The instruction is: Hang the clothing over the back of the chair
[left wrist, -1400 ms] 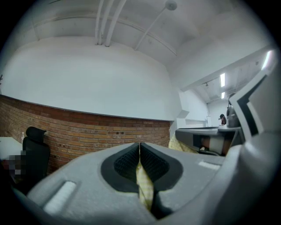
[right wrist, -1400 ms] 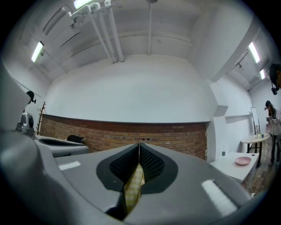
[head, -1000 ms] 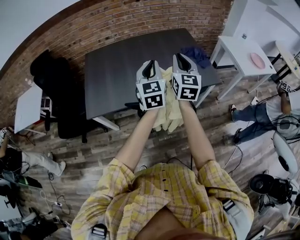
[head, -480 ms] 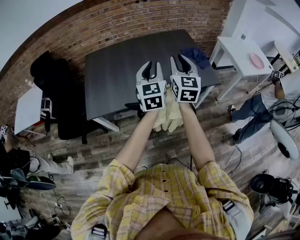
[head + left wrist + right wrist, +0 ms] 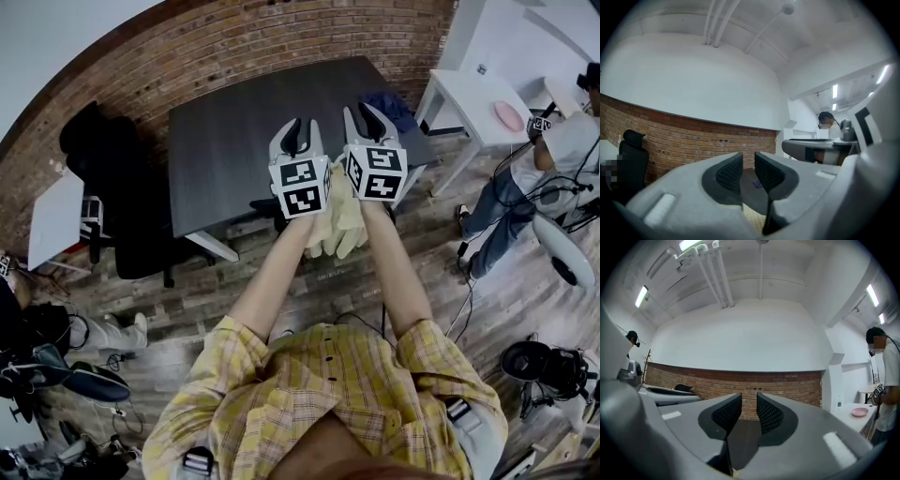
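Brick wall & a dark table [image 5: 225, 141] are seen past the tips of both grippers, w/ wood floor below. The left gripper [image 5: 296, 127] & right gripper [image 5: 370, 114] are held up side by side, tips pointing away. Both are clenched on the clothing [image 5: 337, 230]: only a thin slit shows at the tips, & bits of pale yellow cloth are seen pinched low down in each gripper's own view. The rest of the clothing hangs bunched under & between the two grippers. A black chair [image 5: 108, 178] is seen well off to the left of the left gripper. A blue cloth [image 5: 394, 105] lies on the table just past the right gripper.

To do this step well, a tight grip is needed, b/c little cloth looks caught. The grippers should prob. be pulled apart so the cloth is spread flat. It can then be carried over the chair back & lowered so approx. half falls on each side.
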The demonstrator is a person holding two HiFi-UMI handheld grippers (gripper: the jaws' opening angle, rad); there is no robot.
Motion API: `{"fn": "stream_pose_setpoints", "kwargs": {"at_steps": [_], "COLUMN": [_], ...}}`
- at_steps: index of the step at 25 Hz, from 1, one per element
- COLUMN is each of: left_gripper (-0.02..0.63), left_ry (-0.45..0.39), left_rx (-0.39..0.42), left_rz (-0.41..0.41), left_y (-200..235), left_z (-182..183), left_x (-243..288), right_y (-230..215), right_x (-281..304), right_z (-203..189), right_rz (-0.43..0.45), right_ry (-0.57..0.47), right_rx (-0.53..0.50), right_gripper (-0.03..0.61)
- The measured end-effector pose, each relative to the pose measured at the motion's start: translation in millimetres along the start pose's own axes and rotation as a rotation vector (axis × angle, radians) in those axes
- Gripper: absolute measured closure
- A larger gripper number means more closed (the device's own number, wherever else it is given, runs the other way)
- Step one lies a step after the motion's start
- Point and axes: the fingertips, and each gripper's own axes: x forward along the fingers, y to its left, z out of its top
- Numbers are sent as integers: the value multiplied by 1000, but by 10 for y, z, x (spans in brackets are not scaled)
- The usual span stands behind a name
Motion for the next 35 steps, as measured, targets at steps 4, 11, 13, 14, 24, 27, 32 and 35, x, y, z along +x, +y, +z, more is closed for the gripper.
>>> {"fn": "stream_pose_setpoints", "kwargs": {"at_steps": [4,11,13,14,24,27,32,35], "left_gripper": [538,560,560,560,582,612,612,612], "left_ry": [-10,-24,-28,-30,-21,-22,-20,-22], "left_rx": [0,2,6,7,37,46,30,24], "left_rz": [-8,-24,-29,-30,-48,-50,-62,-78], "left_y": [-18,-110,-145,-156,-271,-280,-286,-310], "left_z": [60,112,133,143,163,163,134,147], "left_x": [-87,-244,-300,-329,-595,-694,-858,-987], "right_y": [50,96,112,126,216,277,376,462], "right_x": [-83,-261,-321,-352,-641,-729,-900,-1037], "right_z": [71,131,149,162,248,273,279,283], "right_rz": [-4,-10,-9,-7,-12,-5,-5,0], "right_ry": [-11,-20,-24,-27,-24,-23,-28,-30], "right_rx": [-6,-13,-12,-12,-28,-34,-24,-25], "right_gripper": [489,503,515,526,586,586,585,584]}}
